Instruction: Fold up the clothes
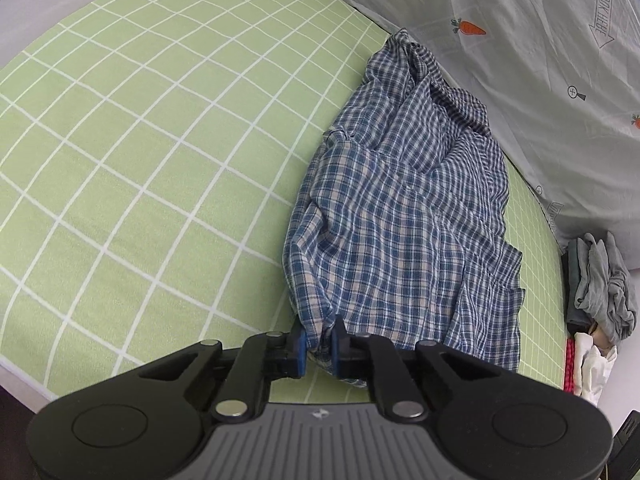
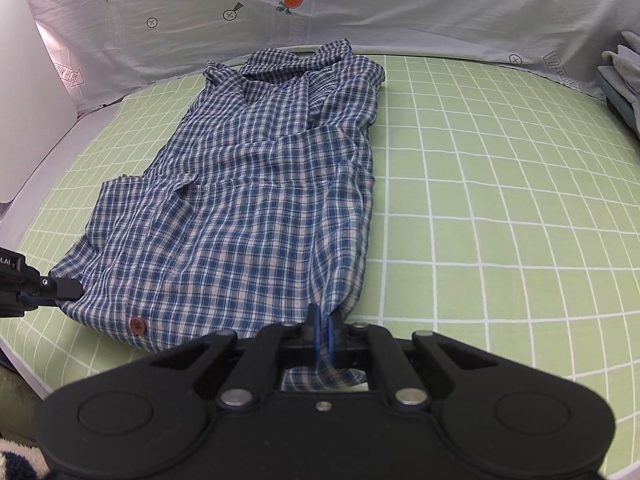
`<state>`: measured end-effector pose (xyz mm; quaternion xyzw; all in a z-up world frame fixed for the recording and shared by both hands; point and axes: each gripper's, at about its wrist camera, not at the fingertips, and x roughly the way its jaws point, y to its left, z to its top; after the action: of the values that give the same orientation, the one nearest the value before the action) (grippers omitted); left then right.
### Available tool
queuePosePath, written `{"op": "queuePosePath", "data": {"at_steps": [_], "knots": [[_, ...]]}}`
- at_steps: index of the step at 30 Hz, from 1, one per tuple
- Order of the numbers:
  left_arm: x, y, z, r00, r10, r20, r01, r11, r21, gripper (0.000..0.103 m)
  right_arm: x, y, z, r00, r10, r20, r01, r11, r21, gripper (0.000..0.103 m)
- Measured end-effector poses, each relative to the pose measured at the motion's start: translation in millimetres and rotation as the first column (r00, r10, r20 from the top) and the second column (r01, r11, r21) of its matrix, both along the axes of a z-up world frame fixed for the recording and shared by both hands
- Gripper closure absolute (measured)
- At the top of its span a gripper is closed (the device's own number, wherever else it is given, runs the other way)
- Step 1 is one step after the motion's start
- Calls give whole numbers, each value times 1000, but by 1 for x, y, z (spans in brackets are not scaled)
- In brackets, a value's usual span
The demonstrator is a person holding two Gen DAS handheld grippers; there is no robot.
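Observation:
A blue and white plaid shirt (image 1: 404,208) lies lengthwise on the green checked bed sheet (image 1: 140,152), collar at the far end, sleeves folded in. My left gripper (image 1: 319,346) is shut on the shirt's near hem corner. In the right wrist view the shirt (image 2: 248,200) shows with a red button near the hem. My right gripper (image 2: 322,334) is shut on the other near hem corner. The left gripper (image 2: 60,288) shows at the left edge of that view, holding the hem.
A grey printed sheet with carrots (image 1: 540,60) hangs along the far side of the bed (image 2: 360,8). A pile of grey clothes (image 1: 604,284) sits off the bed's right end. A white panel (image 2: 28,100) stands at the left.

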<state>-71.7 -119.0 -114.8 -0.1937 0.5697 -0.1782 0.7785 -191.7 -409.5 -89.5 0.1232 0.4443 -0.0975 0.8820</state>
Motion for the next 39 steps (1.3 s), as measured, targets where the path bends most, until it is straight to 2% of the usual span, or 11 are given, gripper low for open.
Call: {"op": "queuePosePath", "data": {"at_steps": [4,8,11,16,28,36,39], "knots": [[-11,-9,21,998,43,43,-43,999,-12,91,6,-14,21,998,47,31,-47,999,-19,100],[-12,-15,31,992,92,85,-90,996,-24,91,17,-32,28,994,82,73,-81,997,-17,100],[-7,-24,33,988,130,85,-129,991,-17,92,25,-36,29,991,108,79,-105,994,-36,100],[6,-39,47,986,95,134,-101,994,35,92,36,-40,37,987,126,100,-121,991,-55,100],[83,-69,72,988,21,153,-27,999,36,92,99,-70,53,989,54,138,-47,998,-50,100],[146,-93,62,992,8,129,-12,1000,28,92,158,-86,48,992,25,127,-19,999,-48,100],[169,-102,50,993,9,121,-12,1000,25,92,181,-90,40,993,29,112,-23,999,-49,100]]}}
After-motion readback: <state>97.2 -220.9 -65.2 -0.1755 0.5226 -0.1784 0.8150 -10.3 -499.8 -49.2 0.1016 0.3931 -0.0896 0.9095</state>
